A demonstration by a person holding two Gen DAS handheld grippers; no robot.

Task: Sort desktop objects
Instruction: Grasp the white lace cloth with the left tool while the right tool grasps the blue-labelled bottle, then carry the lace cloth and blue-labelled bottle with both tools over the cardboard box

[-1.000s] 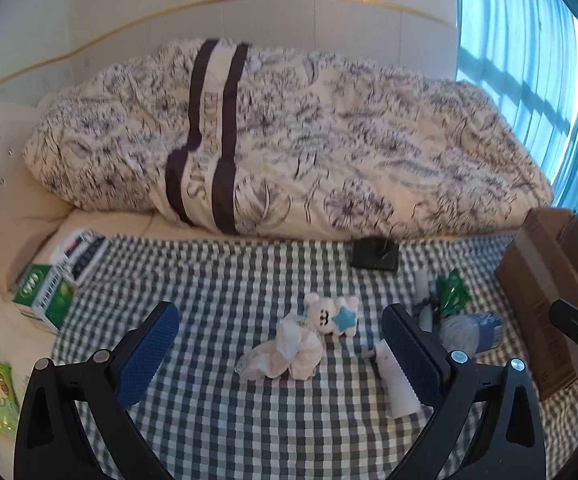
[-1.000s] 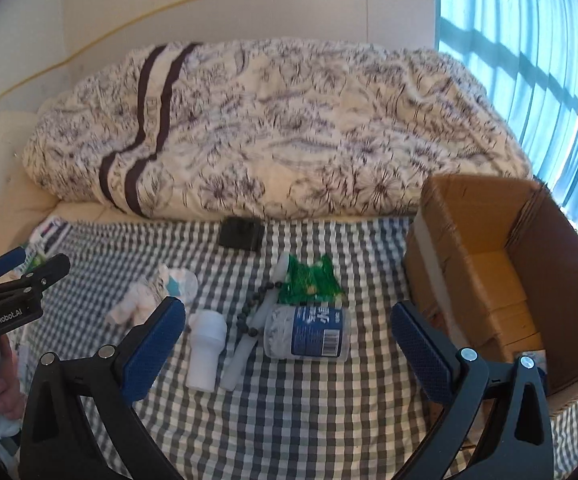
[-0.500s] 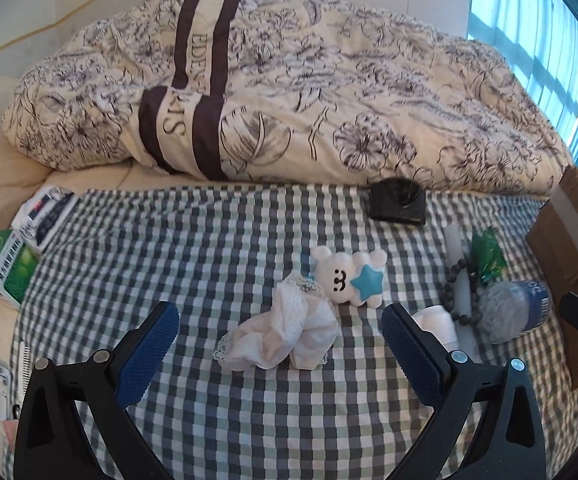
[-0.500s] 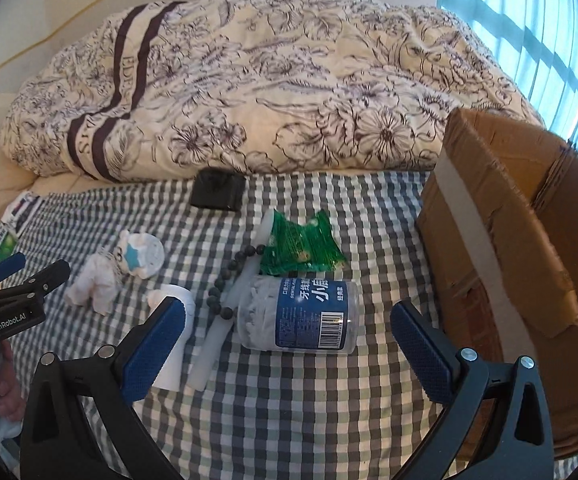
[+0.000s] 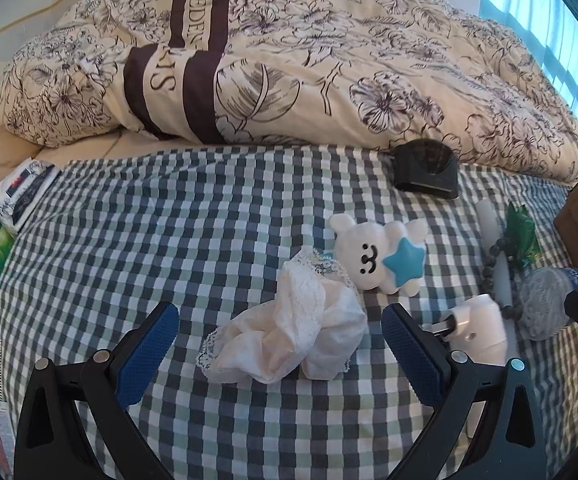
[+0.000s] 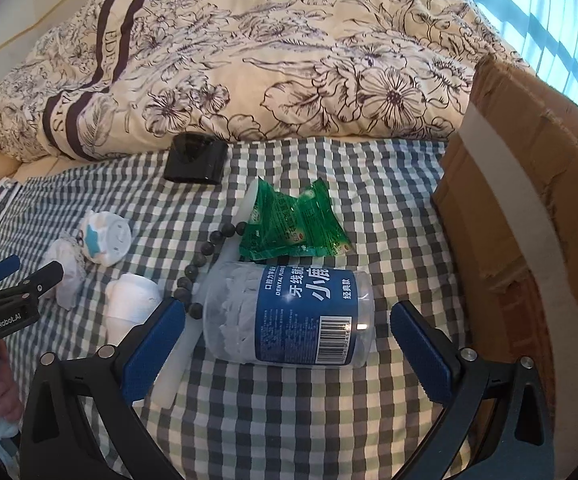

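Floss-pick jar [image 6: 289,316] laid on side on checkered cloth [image 6: 369,200], long axis left-right, lid end toward cardboard box [image 6: 529,220]. Jar framed between right gripper [image 6: 285,346] fingers, spread wide, no contact seen. Left gripper [image 5: 279,350] fingers likewise wide, either side of white lace cloth [image 5: 293,332]. Count: one jar, one plush bear [image 5: 377,254], one green packet [image 6: 289,220], one bead string [image 6: 205,256], one black case [image 6: 195,160].
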